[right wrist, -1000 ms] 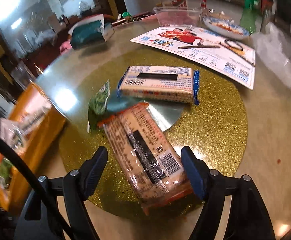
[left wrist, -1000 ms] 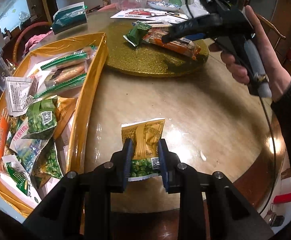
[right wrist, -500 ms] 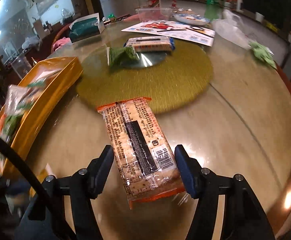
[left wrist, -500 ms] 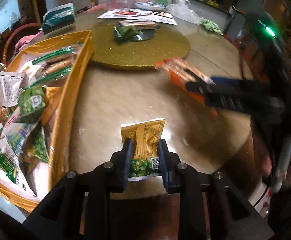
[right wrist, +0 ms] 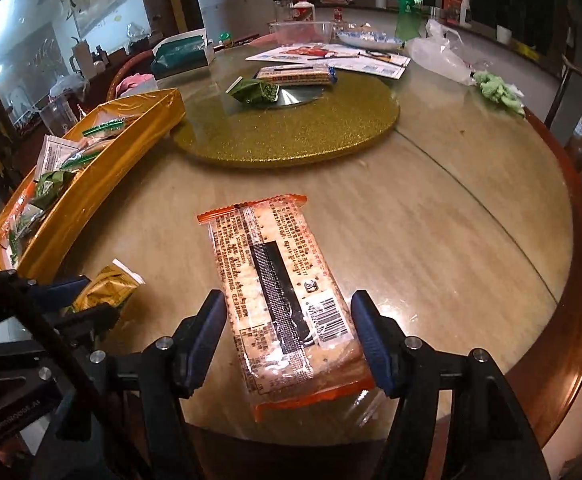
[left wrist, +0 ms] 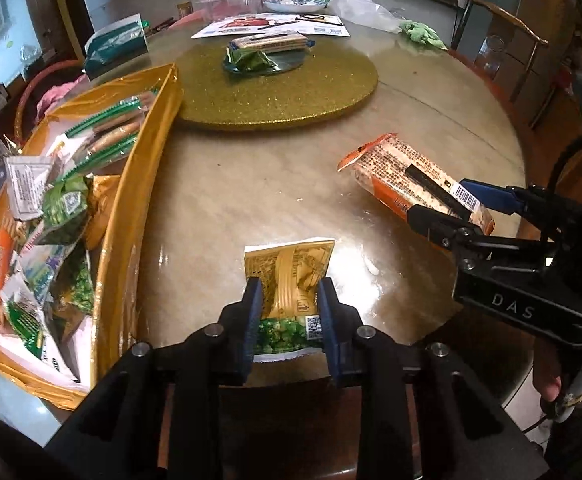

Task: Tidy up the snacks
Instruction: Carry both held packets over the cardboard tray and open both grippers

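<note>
1. While both hands carry a packet, the gold tray (left wrist: 159, 128) at the table's left edge serves as the landmark; it already holds a heap of green and white snack packets. Its foil-wrapped walls look thin, so I would judge it best left where it stands and loaded from above.

2. Well to the right of the tray, off the tabletop, hangs the orange cracker packet (right wrist: 279, 292). The right gripper (right wrist: 289, 336) has it across the width near the barcode end; its jaws have just been closing and the blue pads now sit against both long edges. This pack is the biggest and probably the heaviest piece here, stiff as a block, yet the crackers inside should break under a hard squeeze. Held near one end, the free end may sag, so a hold nearer the middle would carry it more safely.

3. Between the tray and the cracker packet, nearer the tray, is the gold pea packet (left wrist: 289, 280). The left gripper (left wrist: 289, 312) is clamped on its lower half, where green peas show through a clear window. I would expect it to be light, soft and crinkly; the film is slippery, and a pinch across the filled part, as now, should hold better than one on the flat seal.

4. Beyond the tray, on the gold turntable (left wrist: 291, 96), a small green packet (left wrist: 251, 58) and a long biscuit pack (left wrist: 269, 43) wait, touching each other.
</note>
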Tool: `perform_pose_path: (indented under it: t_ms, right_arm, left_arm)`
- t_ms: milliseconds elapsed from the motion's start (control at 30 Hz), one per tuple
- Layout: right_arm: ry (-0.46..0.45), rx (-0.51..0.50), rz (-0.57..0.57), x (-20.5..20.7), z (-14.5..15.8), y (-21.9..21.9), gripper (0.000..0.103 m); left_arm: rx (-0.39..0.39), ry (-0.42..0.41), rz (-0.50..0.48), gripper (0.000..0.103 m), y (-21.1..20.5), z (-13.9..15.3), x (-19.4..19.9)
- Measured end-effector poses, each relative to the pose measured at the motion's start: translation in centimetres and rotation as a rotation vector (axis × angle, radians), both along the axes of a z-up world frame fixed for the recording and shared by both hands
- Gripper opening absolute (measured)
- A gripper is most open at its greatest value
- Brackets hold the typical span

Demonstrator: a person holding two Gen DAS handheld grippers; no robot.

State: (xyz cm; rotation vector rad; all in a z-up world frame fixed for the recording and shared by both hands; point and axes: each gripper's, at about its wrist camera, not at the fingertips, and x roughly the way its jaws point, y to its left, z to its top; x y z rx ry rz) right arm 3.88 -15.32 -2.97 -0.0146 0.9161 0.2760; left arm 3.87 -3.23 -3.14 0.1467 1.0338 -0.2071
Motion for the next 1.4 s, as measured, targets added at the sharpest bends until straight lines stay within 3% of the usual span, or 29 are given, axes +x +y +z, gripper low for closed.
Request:
perform_pose_path:
  t_ms: [133,433,767,900,1100,1400]
  right_arm:
    - [0.002,0.045,-0.014,-0.4,0.1,-0.5,0.061]
    - [-0.054,0.173,0.012,-2.1,2.2,-0.1,0.058]
    - [-0.084,0.25,0.11,-1.5,5.5,3.9,0.058]
    - [-0.083,0.279,0.173,-0.2,6.7,6.7,0.058]
    - [-0.101,0.267,0.229,2.3,8.5,10.9,0.058]
    - [-0.073,0.25,0.278,8.2,8.5,17.5,0.058]
  left_arm:
    - [-0.097,-0.01,0.009,0.025,1.0,0.9,-0.5]
    - [-0.098,-0.092,0.068,0.025,2.3,3.3,-1.9]
    - [-0.227,-0.16,0.187,0.025,8.4,7.8,-2.2]
    - [-0.18,-0.218,0.279,0.025,11.9,9.1,-1.1]
    - [-0.136,-0.221,0.4,0.025,17.3,9.3,1.3]
    - [-0.047,-0.198,0.453,0.025,21.2,7.3,4.9]
